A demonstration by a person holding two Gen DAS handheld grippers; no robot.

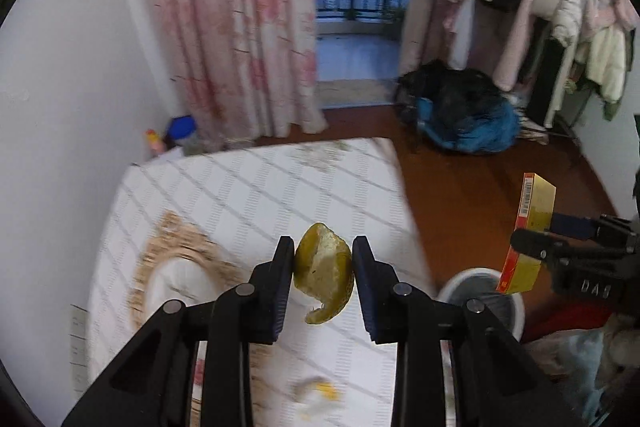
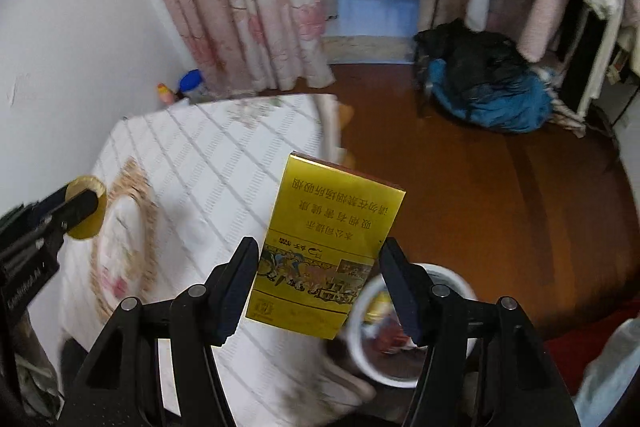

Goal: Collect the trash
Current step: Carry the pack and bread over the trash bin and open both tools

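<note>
- Your left tool (image 1: 323, 269) pinches a curl of yellow-green fruit peel (image 1: 323, 273) between its two pads, carried in the air above the quilted white mattress (image 1: 248, 195).
- Your right tool (image 2: 318, 287) clamps a yellow cigarette pack (image 2: 328, 247) by its lower half, the pack's long axis running up and away from the fingers, printed face toward the camera.
- The white waste bin (image 2: 460, 281) stands on the wood floor (image 2: 480, 195) at the bed's edge; in the right wrist view it sits just below and to the right of the pack, its rim half hidden behind the right finger.
- From the left wrist view the same waste bin (image 1: 516, 311) lies low and to the right of the peel, with the right tool (image 1: 536, 247) and its pack (image 1: 528, 239) hanging over its rim.
- The right tool is plainly the nearer; judged from this, the pack likely drops first, and your left tool has to travel rightward, off the mattress, to bring the peel over the opening.
- Something yellow and red already lies inside the bin; what it is cannot be made out.
- One blurred yellow-white scrap (image 1: 316, 391) remains on the mattress beneath the left tool.
</note>
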